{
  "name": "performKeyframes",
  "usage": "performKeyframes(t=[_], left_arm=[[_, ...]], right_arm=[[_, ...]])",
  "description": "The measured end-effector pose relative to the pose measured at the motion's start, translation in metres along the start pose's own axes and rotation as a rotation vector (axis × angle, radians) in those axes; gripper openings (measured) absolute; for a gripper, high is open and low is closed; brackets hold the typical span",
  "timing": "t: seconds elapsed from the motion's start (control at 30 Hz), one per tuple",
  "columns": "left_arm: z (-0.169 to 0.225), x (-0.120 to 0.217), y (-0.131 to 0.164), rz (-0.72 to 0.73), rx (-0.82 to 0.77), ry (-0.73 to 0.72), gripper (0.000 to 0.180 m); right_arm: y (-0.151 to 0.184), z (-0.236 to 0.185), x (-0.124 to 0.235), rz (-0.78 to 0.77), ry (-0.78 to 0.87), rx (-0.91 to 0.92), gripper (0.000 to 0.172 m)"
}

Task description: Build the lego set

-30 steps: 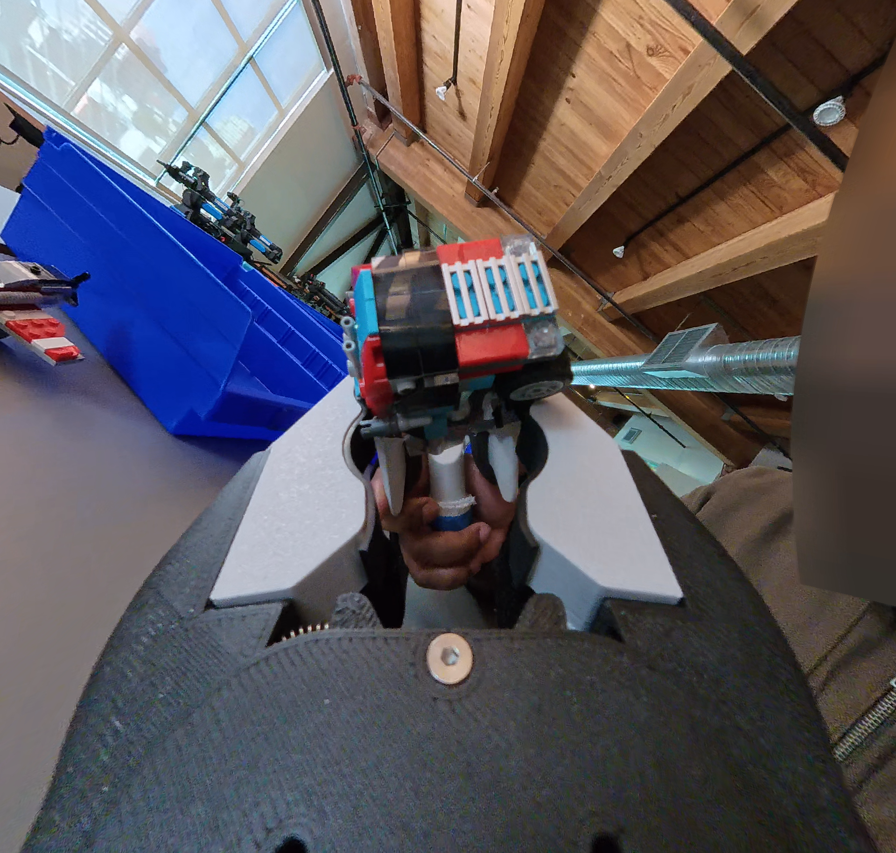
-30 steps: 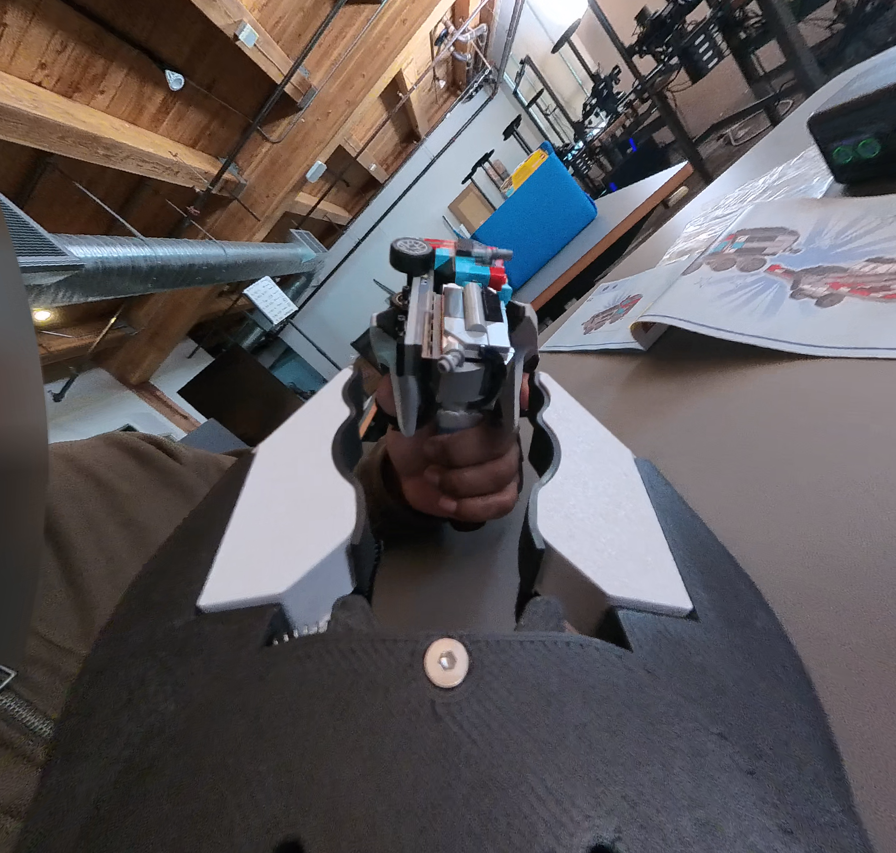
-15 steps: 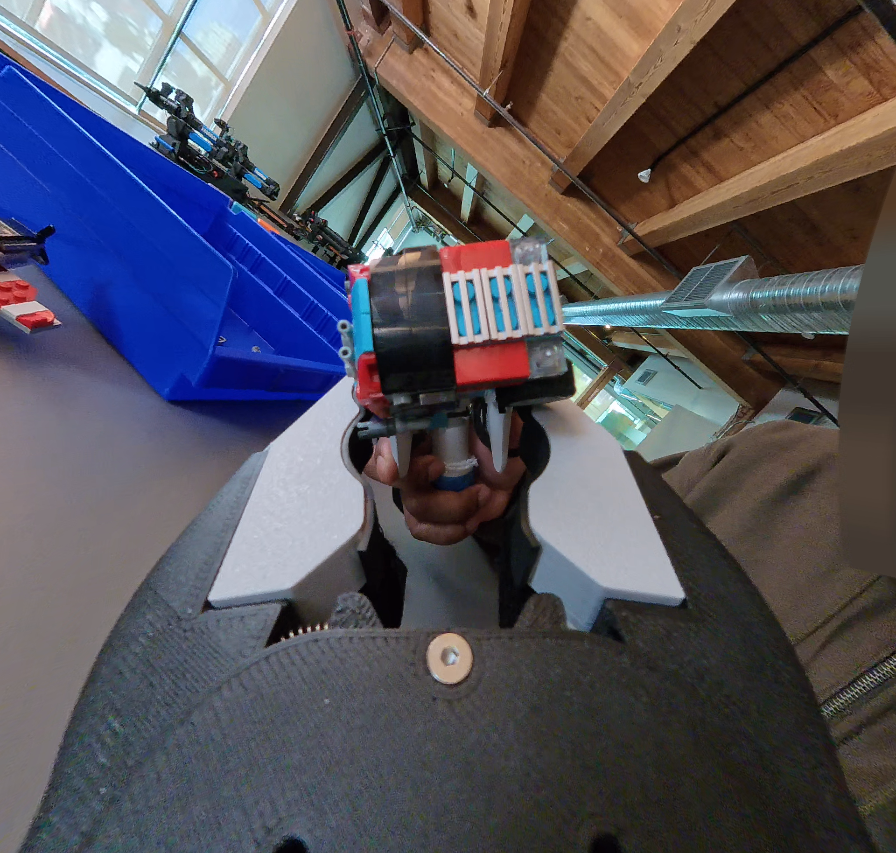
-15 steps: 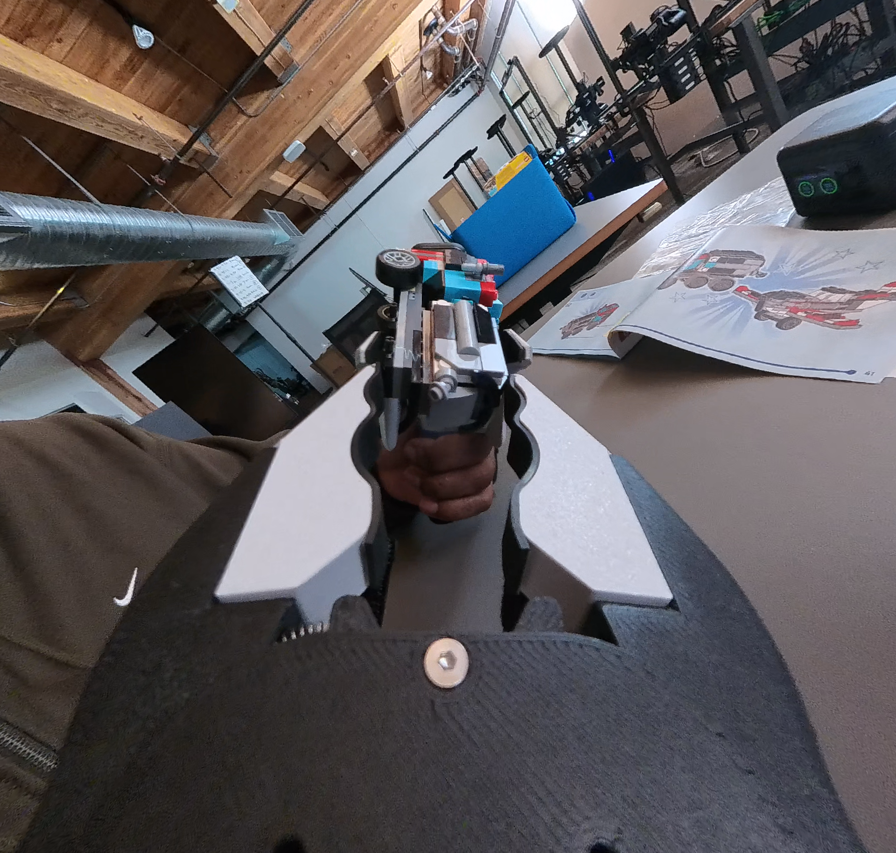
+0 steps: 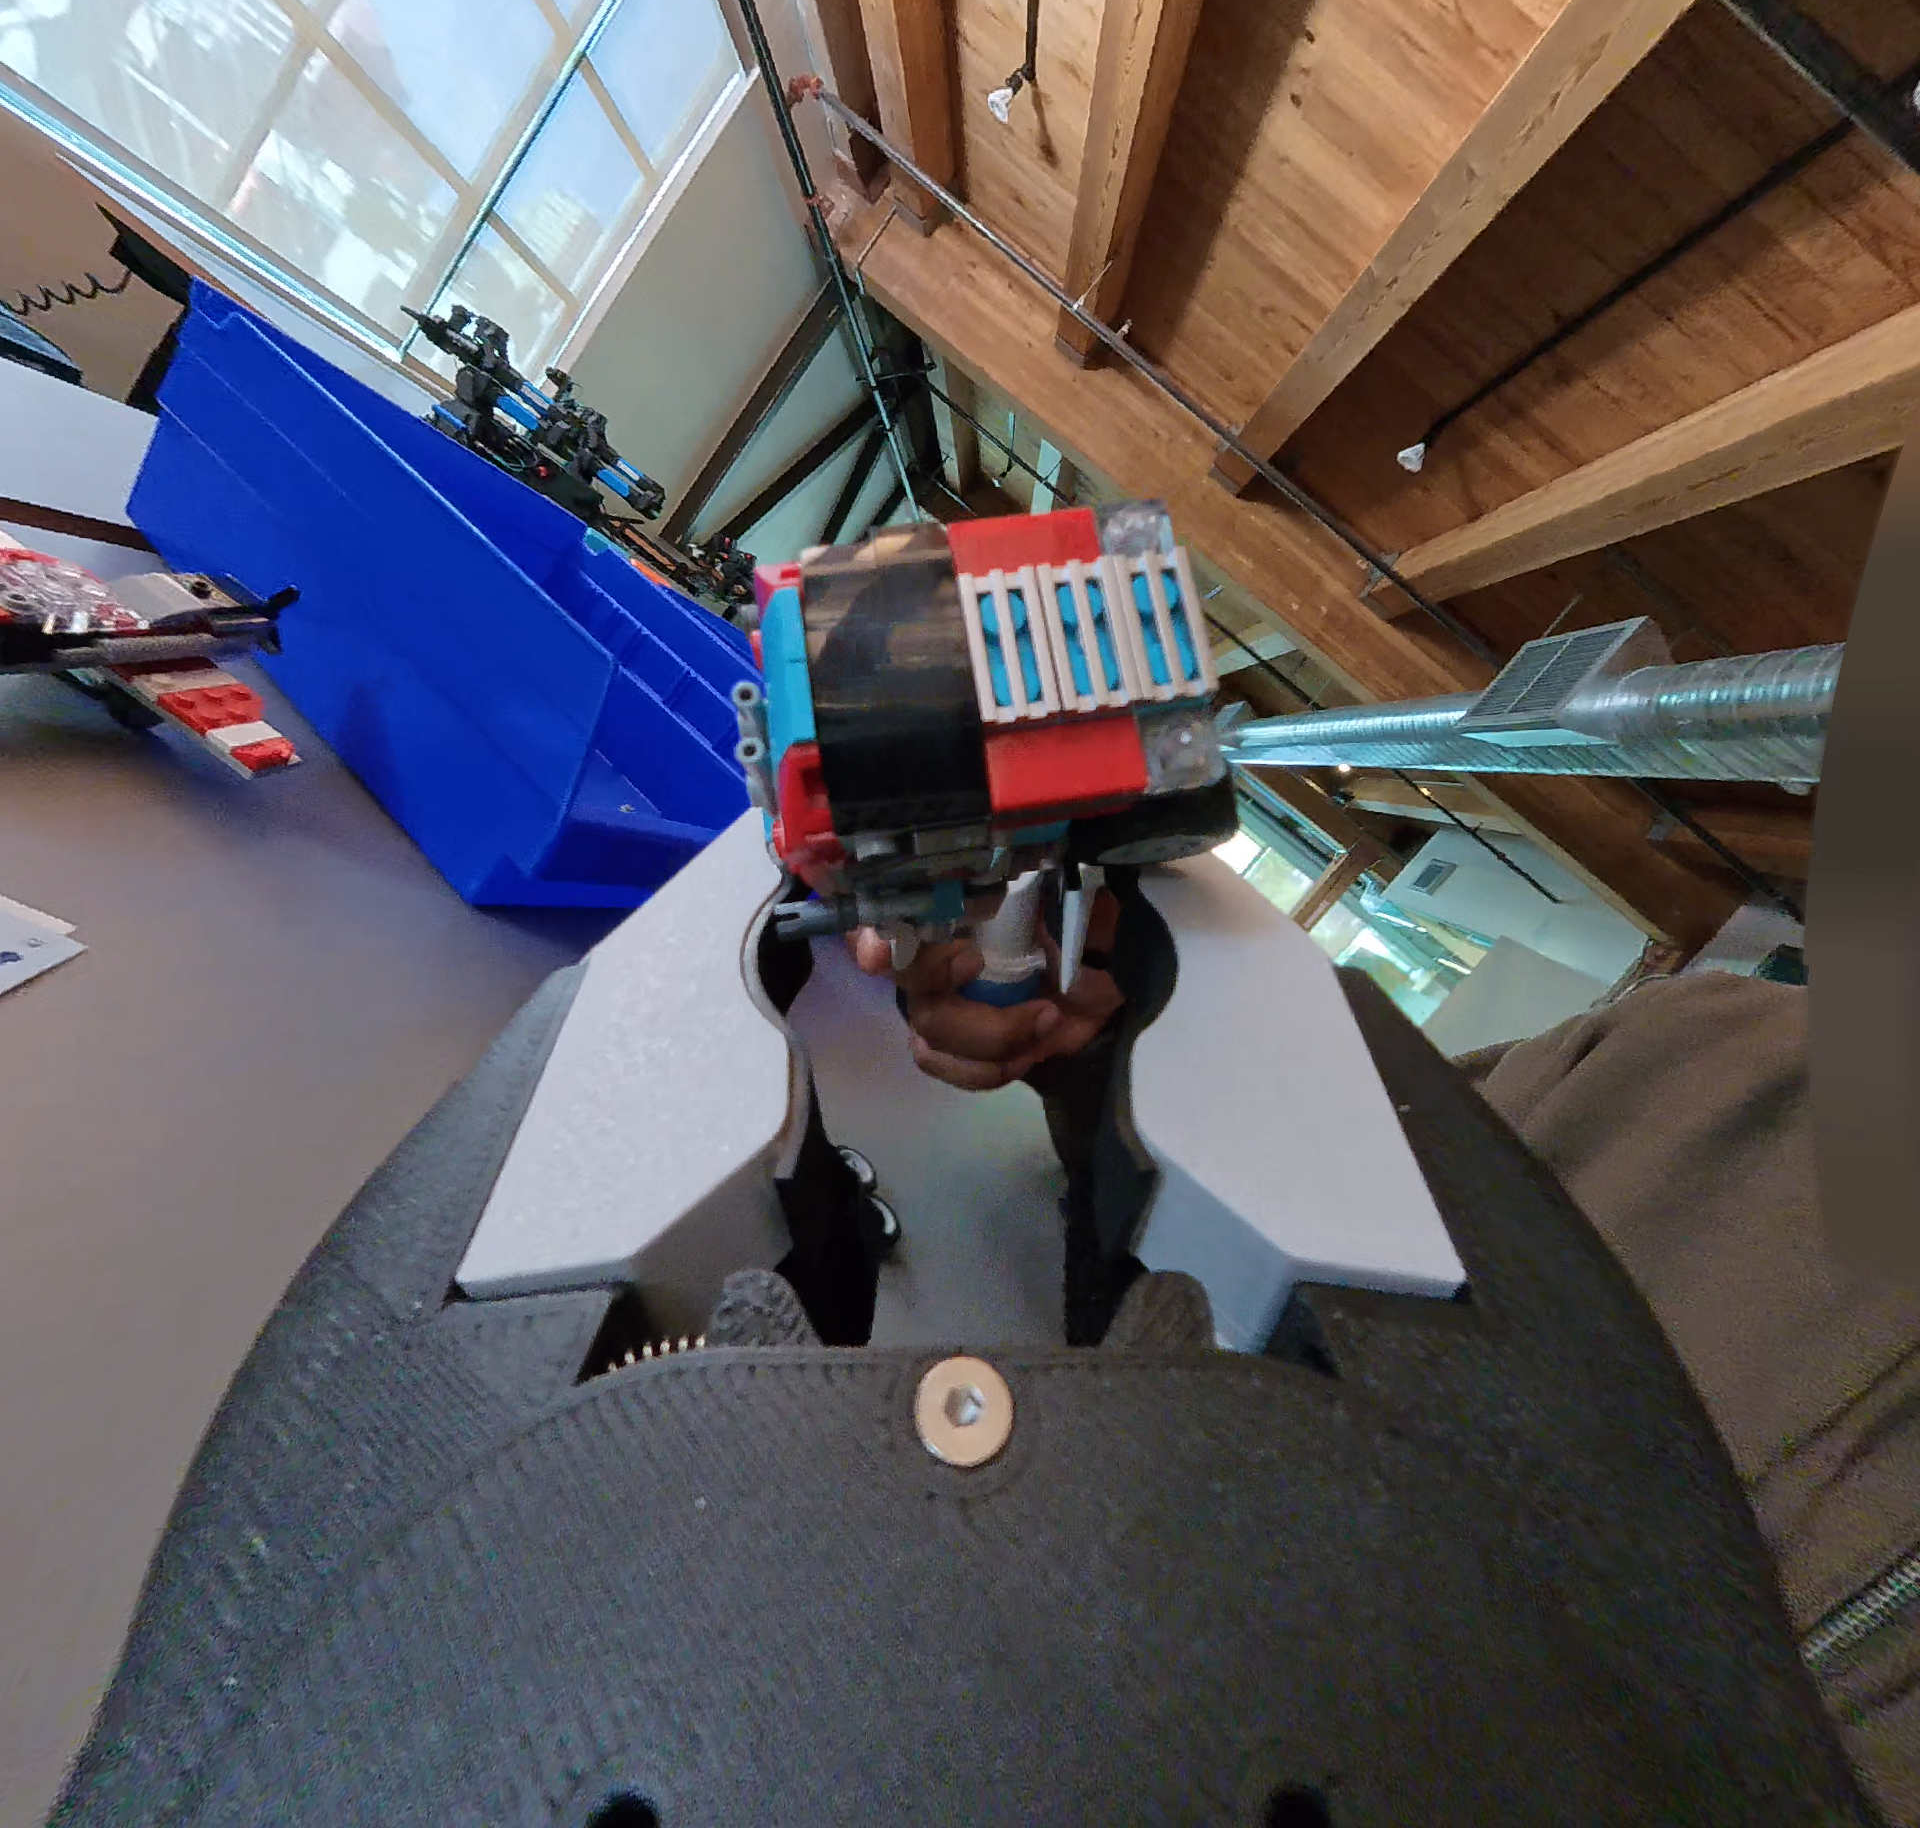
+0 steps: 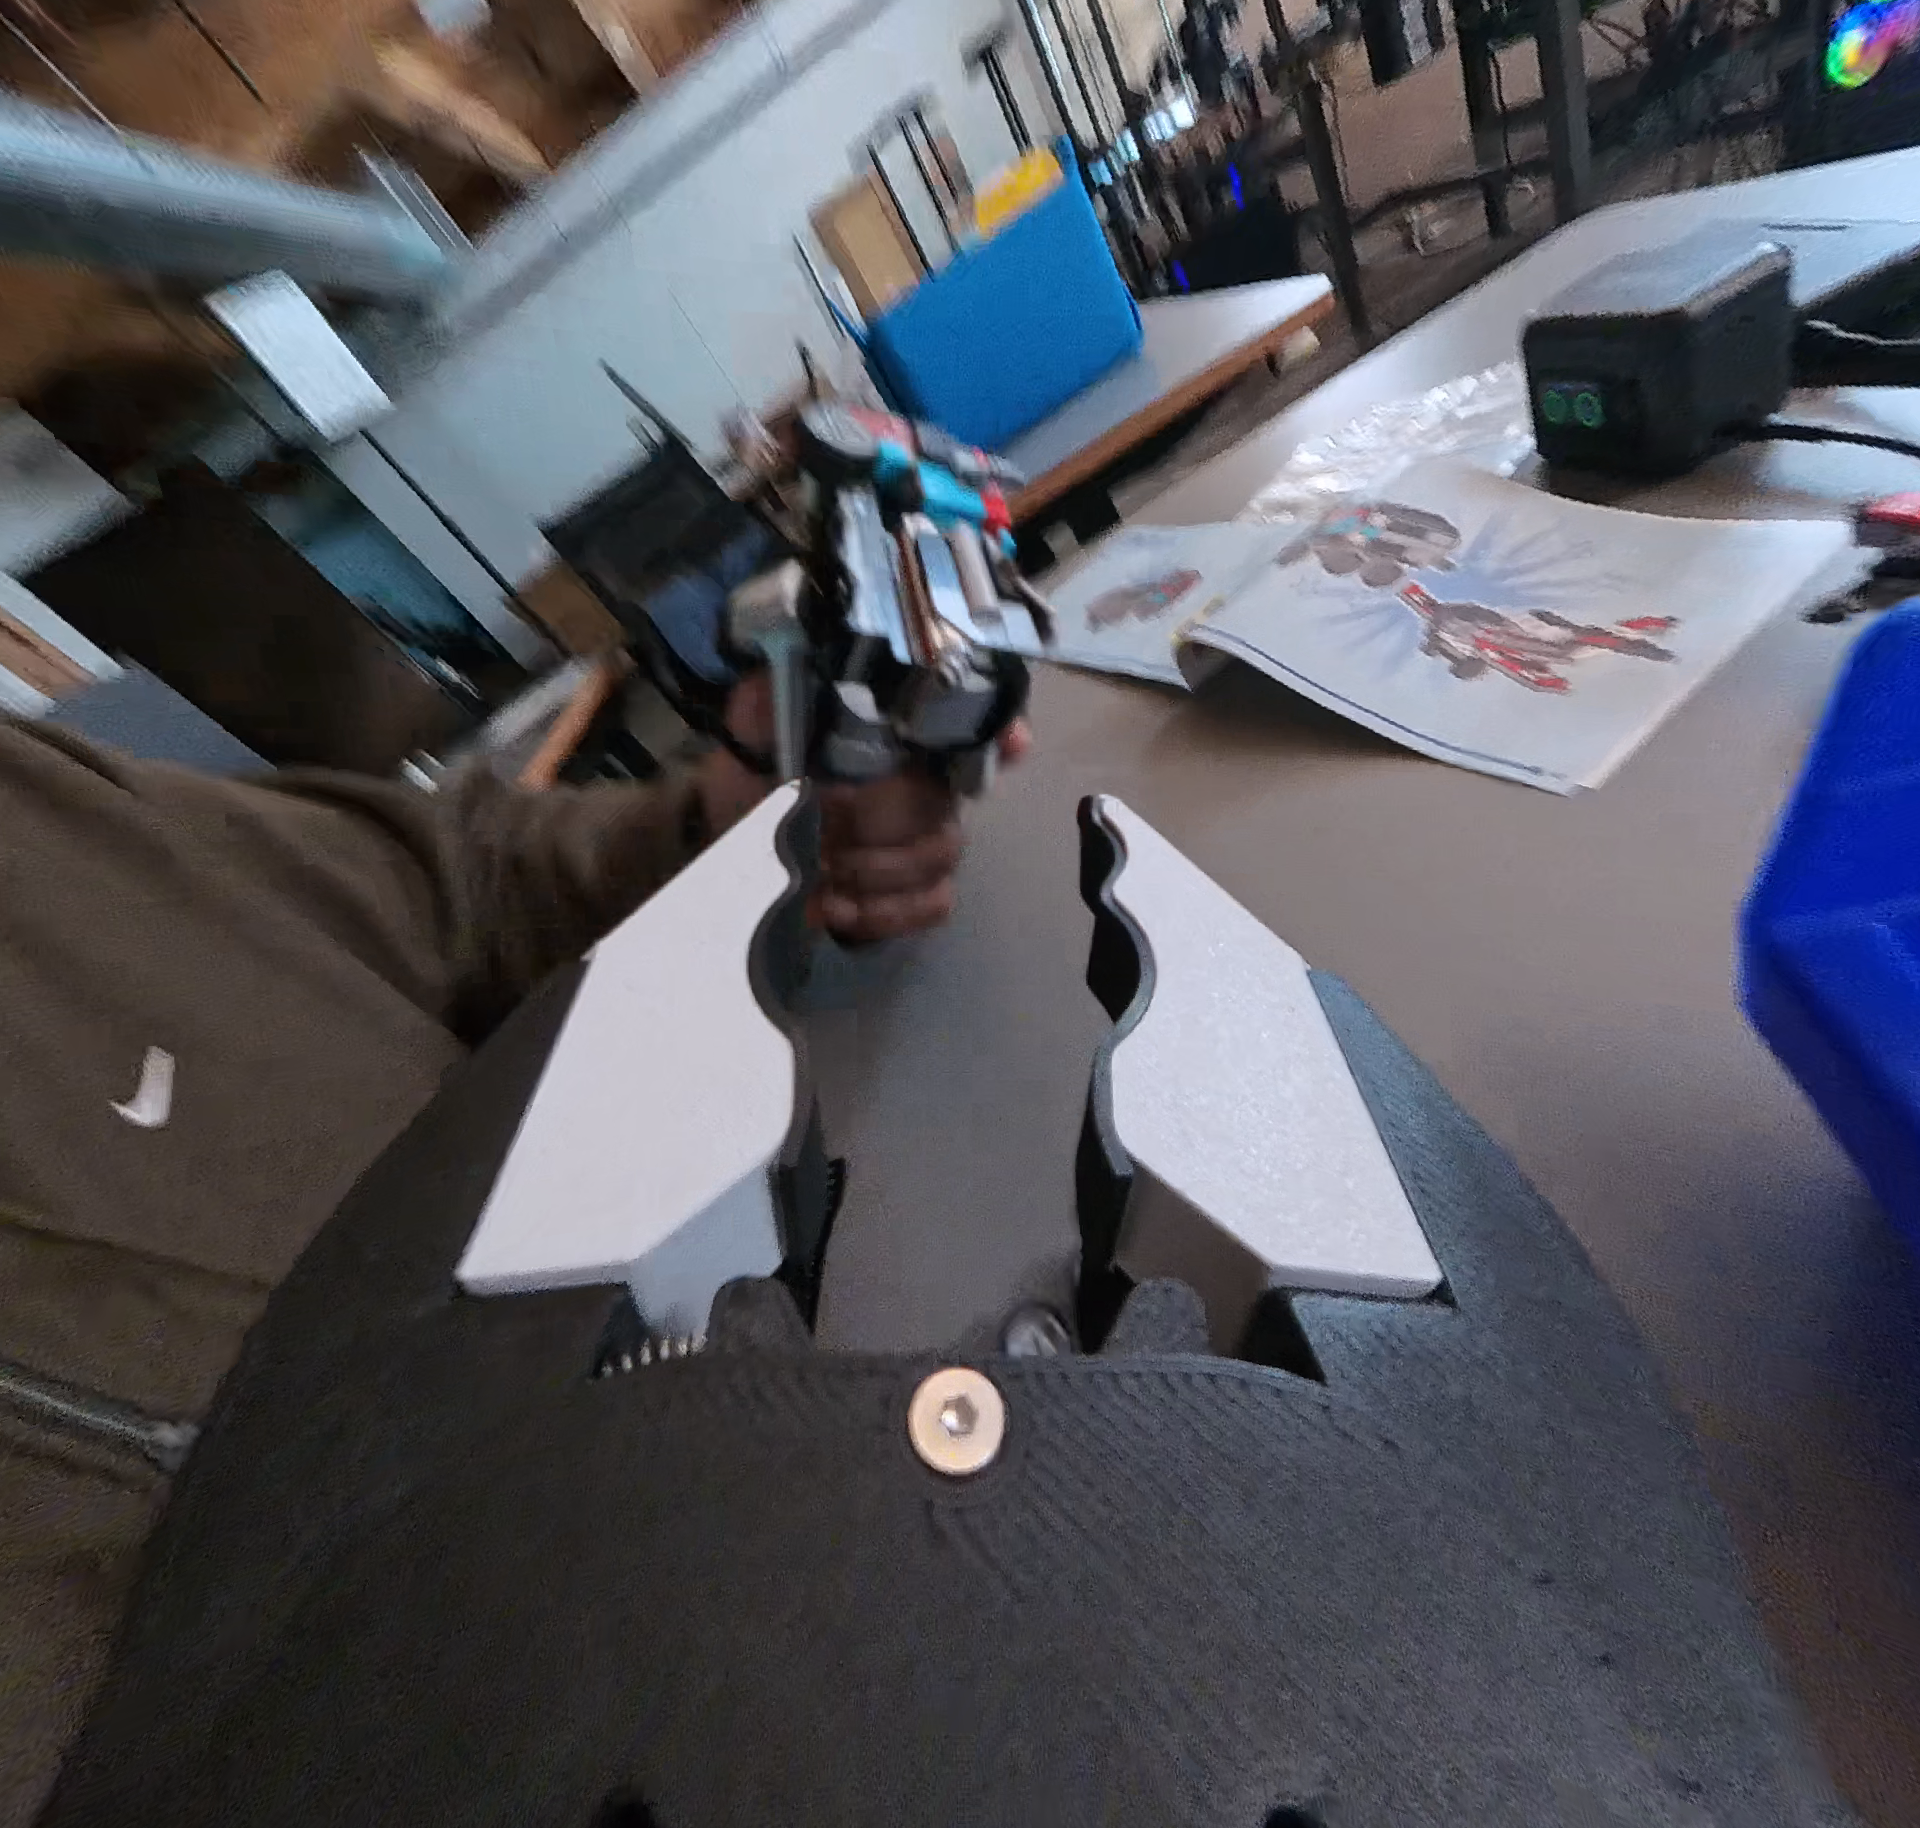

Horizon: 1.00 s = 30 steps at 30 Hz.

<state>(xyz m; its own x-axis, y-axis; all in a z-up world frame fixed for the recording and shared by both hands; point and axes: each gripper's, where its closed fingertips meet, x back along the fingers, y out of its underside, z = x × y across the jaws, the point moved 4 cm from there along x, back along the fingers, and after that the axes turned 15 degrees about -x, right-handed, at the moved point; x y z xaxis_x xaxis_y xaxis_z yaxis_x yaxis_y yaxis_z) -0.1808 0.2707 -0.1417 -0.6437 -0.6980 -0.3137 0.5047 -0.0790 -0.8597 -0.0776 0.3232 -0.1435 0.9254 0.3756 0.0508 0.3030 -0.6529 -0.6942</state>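
The left gripper, with matte white fingers on a ribbed black body, is clamped on the underside of a blocky toy truck of red, black and teal plastic bricks, held up off the grey table. The truck hides the fingertips, and a hand shows in the gap behind it. The right gripper is spread wide with nothing in it, the truck just beyond its tips in a blurred view. A brown sleeve is at its left. Farther off lie an open picture booklet, a black box, a blue plastic bin and loose red and white bricks, partly cut off.
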Motion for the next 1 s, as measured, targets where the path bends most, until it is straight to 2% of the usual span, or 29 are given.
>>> performKeyframes(t=[0.17,0.37,0.63,0.83,1.0], left_arm=[[0.003,-0.001,0.003,-0.02,-0.103,0.021,0.056],[0.007,-0.002,0.007,-0.047,-0.266,0.052,0.057],[0.011,-0.003,0.006,-0.037,-0.359,0.069,0.057],[0.01,-0.005,0.01,-0.053,-0.368,0.076,0.057],[0.009,-0.005,0.012,-0.061,-0.37,0.08,0.057]], right_arm=[[0.034,0.038,0.011,-0.301,0.333,0.225,0.045],[0.065,0.053,0.007,-0.503,0.377,0.233,0.045],[0.075,0.064,0.004,-0.555,0.423,0.271,0.039],[0.079,0.064,0.0,-0.579,0.448,0.356,0.022],[0.075,0.061,-0.001,-0.558,0.426,0.373,0.022]])
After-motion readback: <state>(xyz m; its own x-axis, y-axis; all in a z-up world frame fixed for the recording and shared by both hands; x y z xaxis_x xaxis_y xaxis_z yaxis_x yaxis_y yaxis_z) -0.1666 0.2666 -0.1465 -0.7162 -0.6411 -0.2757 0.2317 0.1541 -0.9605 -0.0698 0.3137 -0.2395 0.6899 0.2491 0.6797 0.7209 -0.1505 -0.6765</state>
